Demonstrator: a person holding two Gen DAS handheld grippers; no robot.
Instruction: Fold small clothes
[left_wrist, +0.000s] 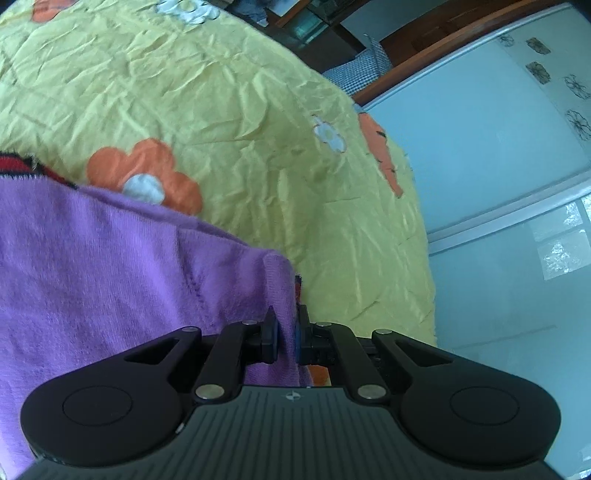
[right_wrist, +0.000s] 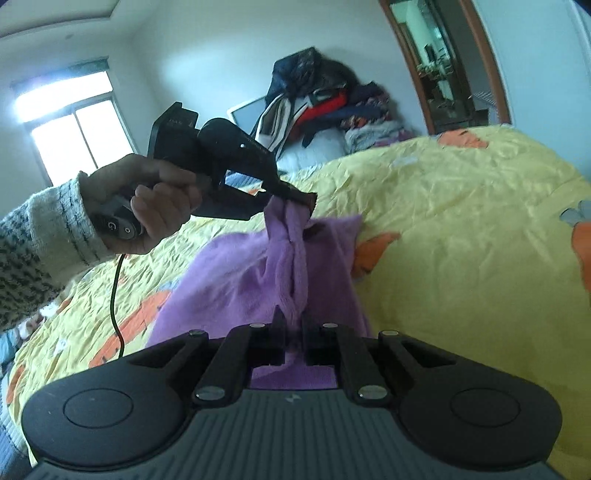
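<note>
A small purple knit garment (left_wrist: 110, 258) hangs lifted above the yellow flowered bedspread (left_wrist: 229, 92). My left gripper (left_wrist: 287, 314) is shut on an edge of it, with purple cloth pinched between the fingers. In the right wrist view my right gripper (right_wrist: 293, 321) is shut on a bunched fold of the same purple garment (right_wrist: 258, 273). The left gripper (right_wrist: 306, 199) shows there too, held by a hand (right_wrist: 155, 199) in a knit sleeve, clamping the garment's upper edge. The cloth stretches between the two grippers. A red and black trim (left_wrist: 22, 166) peeks out at the garment's far side.
The bedspread (right_wrist: 461, 229) covers the whole bed. A heap of clothes (right_wrist: 325, 107) lies at the bed's far end near a wall. A black cable (right_wrist: 115, 295) dangles from the left gripper's handle. Pale floor (left_wrist: 498, 221) lies beyond the bed edge.
</note>
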